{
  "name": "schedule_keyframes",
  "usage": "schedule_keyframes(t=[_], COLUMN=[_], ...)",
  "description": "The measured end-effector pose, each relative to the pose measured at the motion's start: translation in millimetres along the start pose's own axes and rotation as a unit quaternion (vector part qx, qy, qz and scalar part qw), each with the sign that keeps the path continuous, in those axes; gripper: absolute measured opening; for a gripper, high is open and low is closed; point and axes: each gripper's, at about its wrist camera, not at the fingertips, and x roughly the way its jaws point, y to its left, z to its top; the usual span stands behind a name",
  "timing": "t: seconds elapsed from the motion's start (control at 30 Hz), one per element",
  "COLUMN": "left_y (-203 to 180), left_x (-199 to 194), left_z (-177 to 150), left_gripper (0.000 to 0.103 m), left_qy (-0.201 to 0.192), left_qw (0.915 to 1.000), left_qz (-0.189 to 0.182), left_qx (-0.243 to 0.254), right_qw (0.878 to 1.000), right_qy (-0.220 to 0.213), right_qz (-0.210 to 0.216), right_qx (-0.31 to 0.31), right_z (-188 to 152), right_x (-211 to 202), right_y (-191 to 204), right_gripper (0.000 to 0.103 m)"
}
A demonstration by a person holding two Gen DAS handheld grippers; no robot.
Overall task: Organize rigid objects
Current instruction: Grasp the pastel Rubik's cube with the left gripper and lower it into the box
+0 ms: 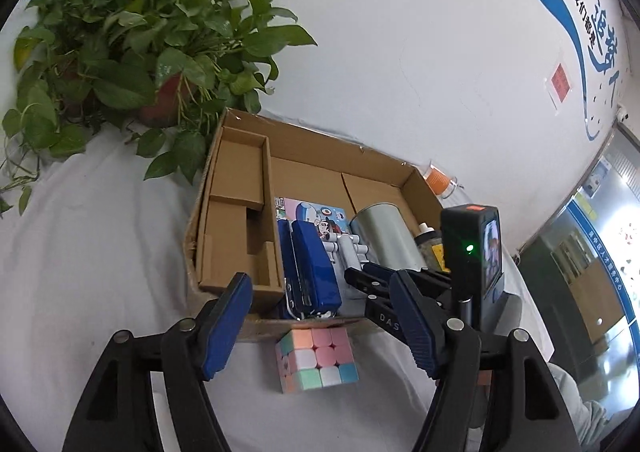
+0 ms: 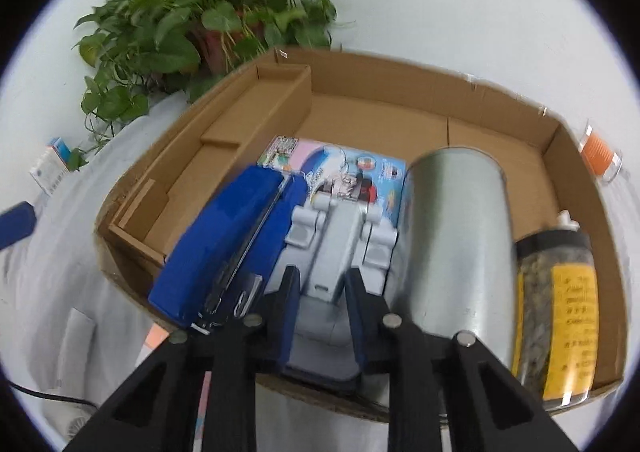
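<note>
A white cloth-covered table [image 1: 100,236] is seen carrying an open cardboard box [image 2: 400,80], with a leafy potted plant [image 1: 132,48] set behind the box's far left corner. A narrow cardboard insert [image 1: 240,212] is fitted along the box's left side. Inside, a silver cylinder [image 2: 456,236] is laid on its side, flanked on the right by a dark jar with a yellow label [image 2: 560,336]. A blue stapler [image 2: 224,244] is laid to the left, partly over a colourful printed card [image 2: 344,164]. Between stapler and cylinder, a grey plastic device [image 2: 340,244] is clamped at its near end by the right gripper [image 2: 322,316], whose blue-padded fingers are drawn in narrow against its sides. The left gripper [image 1: 324,332] is held above the table in front of the box, its fingers spread wide with nothing between them. Beneath it, a pastel puzzle cube [image 1: 316,360] is seen on the cloth, touching or just beside the box's front wall. An orange-banded clear container [image 1: 440,180] is visible beyond the box's right wall.
</note>
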Motion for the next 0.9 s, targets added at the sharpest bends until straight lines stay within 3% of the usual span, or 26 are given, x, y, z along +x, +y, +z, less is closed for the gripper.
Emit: schedule_keyframes(t=[0.17, 0.2, 0.27, 0.3, 0.33, 0.47, 0.53, 0.7, 0.77, 0.83, 0.9], left_y=[1.5, 2.0, 5.3, 7.1, 8.3, 22.7, 25.8, 31.7, 34.8, 32.5, 26.7], left_x=[-20.9, -21.1, -15.1, -10.7, -5.8, 27.3, 46.0, 79.4, 87.7, 87.0, 83.0], left_z=[-15.0, -17.8, -24.4, -28.3, -30.9, -39.8, -43.8, -56.4, -61.7, -62.1, -64.1], left_gripper=[0.071, 0.081, 0.086, 0.086, 0.086, 0.083, 0.069, 0.054, 0.053, 0.046, 0.042], left_qy=[-0.009, -0.007, 0.01, 0.021, 0.03, 0.073, 0.104, 0.157, 0.165, 0.164, 0.155], left_qw=[0.9999, 0.9999, 0.9997, 0.9996, 0.9993, 0.9949, 0.9909, 0.9838, 0.9803, 0.9804, 0.9836], left_qz=[0.014, 0.016, 0.017, 0.012, 0.004, -0.025, -0.045, -0.038, -0.06, -0.068, -0.062], left_qx=[0.003, 0.002, -0.011, -0.016, -0.019, -0.065, -0.072, -0.078, -0.09, -0.087, -0.068], right_qw=[0.999, 0.999, 0.997, 0.995, 0.992, 0.99, 0.989, 0.986, 0.986, 0.987, 0.989], right_qy=[-0.003, -0.017, -0.066, -0.086, -0.111, -0.108, -0.091, -0.058, -0.038, -0.022, -0.02], right_qz=[0.028, 0.025, 0.018, 0.025, 0.043, 0.084, 0.103, 0.145, 0.15, 0.144, 0.124], right_qx=[0.036, 0.041, 0.04, 0.043, 0.04, -0.036, -0.062, -0.06, -0.057, -0.065, -0.073], right_z=[-9.8, -12.4, -21.4, -26.8, -39.0, -80.2, -96.7, -100.8, -96.6, -94.7, -94.4], right_x=[-15.4, -23.3, -51.3, -62.4, -77.4, -86.6, -77.5, -45.5, -25.8, -12.5, -9.8], right_y=[-5.2, -5.9, -4.8, -4.0, -1.2, 23.7, 36.2, 49.7, 51.6, 55.6, 59.9], right_gripper=[0.022, 0.028, 0.063, 0.087, 0.089, 0.089, 0.089, 0.088, 0.083, 0.061, 0.058])
